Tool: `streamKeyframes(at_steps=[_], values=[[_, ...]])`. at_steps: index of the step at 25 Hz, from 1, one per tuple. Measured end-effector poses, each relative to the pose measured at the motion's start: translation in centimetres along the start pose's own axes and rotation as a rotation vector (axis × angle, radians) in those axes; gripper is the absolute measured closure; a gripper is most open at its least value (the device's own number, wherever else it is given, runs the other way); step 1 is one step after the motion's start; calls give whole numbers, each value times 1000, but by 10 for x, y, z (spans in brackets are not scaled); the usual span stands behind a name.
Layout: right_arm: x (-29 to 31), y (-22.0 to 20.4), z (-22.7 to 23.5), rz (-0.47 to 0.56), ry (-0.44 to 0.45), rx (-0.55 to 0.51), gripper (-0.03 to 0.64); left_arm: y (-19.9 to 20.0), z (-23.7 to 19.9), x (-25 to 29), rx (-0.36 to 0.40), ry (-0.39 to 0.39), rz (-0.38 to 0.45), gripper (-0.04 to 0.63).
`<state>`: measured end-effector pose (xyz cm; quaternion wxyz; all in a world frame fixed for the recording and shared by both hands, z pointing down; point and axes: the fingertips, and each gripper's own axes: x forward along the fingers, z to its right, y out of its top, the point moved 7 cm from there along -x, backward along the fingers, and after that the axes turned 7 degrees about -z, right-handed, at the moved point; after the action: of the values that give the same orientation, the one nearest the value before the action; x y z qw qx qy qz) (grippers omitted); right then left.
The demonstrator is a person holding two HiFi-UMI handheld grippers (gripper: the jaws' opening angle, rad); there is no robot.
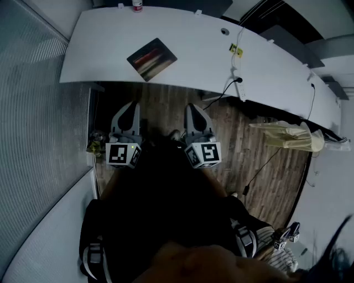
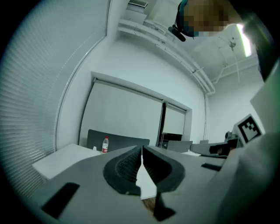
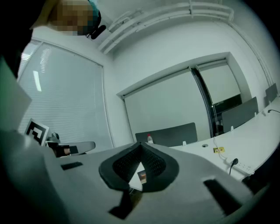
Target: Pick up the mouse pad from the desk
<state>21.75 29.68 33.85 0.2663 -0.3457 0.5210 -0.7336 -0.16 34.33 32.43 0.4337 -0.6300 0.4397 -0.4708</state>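
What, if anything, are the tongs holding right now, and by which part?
Nothing. The left tongs and right tongs are both shut and empty; the mouse pad lies on the desk, apart from both.

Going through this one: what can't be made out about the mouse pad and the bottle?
Mouse pad: print blurred in the head view; only a sliver shows past the shut right gripper in its view; the shut left gripper hides it in its view.
Bottle: cut off by the head view's top edge; label too small in both gripper views.
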Motion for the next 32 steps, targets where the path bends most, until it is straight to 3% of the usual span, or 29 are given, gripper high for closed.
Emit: streamKeyframes(at_steps=[18,23,27,32], values=[[0,-7,-14,12,-7,21,617,-8,-11,-10,-21,-20,2,583],[4,-11,-28,16,-39,20,617,-12,-32,-19,-27,-34,-18,583],[12,-14,-46,2,-64,3,617,-9,-52,-23,-25,-57,17,583],[18,-23,-70,1,-107,5,617,-22,-81,-39,-18,-84,-17,583]])
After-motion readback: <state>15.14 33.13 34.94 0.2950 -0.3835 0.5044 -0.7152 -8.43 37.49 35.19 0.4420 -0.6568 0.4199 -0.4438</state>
